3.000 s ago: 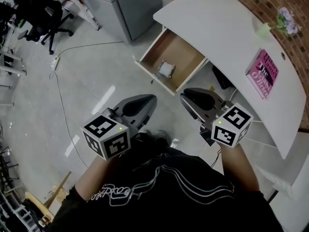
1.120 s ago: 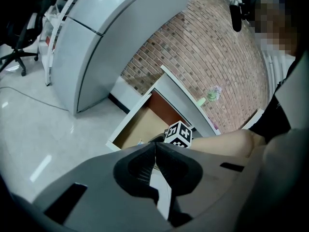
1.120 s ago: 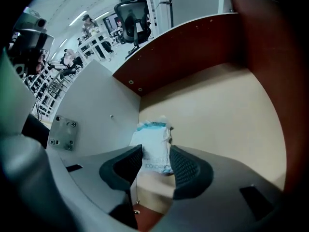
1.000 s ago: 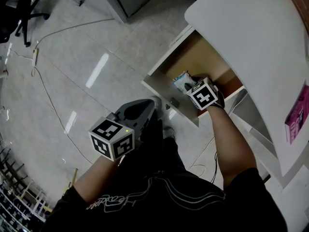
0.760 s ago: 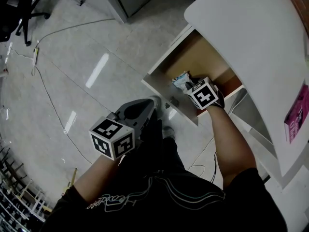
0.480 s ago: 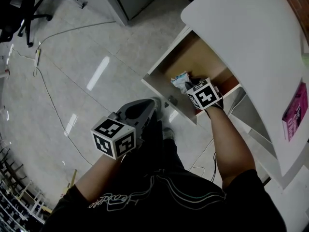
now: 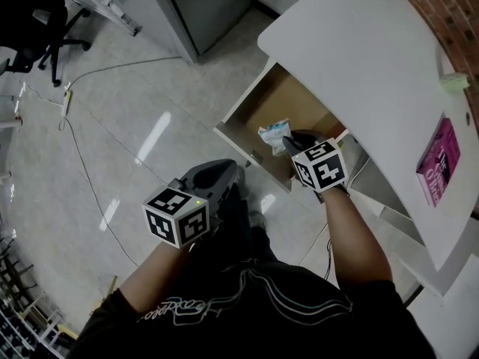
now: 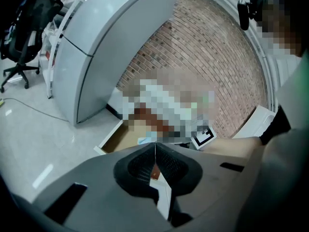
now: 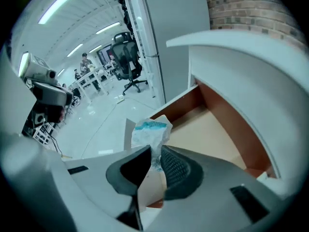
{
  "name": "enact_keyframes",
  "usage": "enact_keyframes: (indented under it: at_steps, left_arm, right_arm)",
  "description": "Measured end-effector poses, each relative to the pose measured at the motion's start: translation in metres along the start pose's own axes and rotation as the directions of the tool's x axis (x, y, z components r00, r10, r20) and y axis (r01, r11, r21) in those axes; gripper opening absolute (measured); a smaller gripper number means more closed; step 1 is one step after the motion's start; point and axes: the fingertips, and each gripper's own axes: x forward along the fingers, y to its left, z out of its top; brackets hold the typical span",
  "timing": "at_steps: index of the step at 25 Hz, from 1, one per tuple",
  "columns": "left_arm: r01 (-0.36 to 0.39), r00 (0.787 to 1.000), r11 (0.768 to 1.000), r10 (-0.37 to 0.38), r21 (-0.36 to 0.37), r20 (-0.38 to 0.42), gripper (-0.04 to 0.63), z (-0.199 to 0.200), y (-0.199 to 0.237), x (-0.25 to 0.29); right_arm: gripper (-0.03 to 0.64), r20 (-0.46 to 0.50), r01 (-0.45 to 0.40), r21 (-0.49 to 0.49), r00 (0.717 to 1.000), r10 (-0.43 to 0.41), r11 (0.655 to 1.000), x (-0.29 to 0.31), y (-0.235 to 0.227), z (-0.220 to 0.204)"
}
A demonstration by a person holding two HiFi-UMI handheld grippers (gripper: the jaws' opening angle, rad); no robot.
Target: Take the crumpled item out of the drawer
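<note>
The crumpled item (image 7: 274, 134) is a white and blue wrapper, pinched between the jaws of my right gripper (image 7: 288, 143) over the open wooden drawer (image 7: 274, 96). In the right gripper view the wrapper (image 9: 150, 132) sticks up out of the closed jaws of the right gripper (image 9: 154, 161), with the drawer floor (image 9: 212, 129) behind it. My left gripper (image 7: 227, 173) hangs near my body over the floor, left of the drawer. Its jaws meet with nothing between them in the left gripper view (image 8: 155, 151).
The drawer juts from a white curved desk (image 7: 352, 51) carrying a pink book (image 7: 438, 161). A grey cabinet (image 7: 202, 6) stands behind, a black office chair (image 7: 37, 21) at far left, and a cable (image 7: 82, 148) trails over the tiled floor.
The right gripper has closed on the wrapper in the drawer and drawn back toward the drawer's front with it. The left gripper has stayed put.
</note>
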Motion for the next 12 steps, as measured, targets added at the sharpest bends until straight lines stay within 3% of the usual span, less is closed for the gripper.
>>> enact_keyframes:
  at_steps: [12]
  left_arm:
    - [0.079, 0.993, 0.988, -0.090, 0.134, 0.075, 0.023, 0.010, -0.145, -0.074]
  right_arm:
    - [0.084, 0.272, 0.006, -0.035, 0.962, 0.004, 0.999, -0.210, 0.073, 0.026]
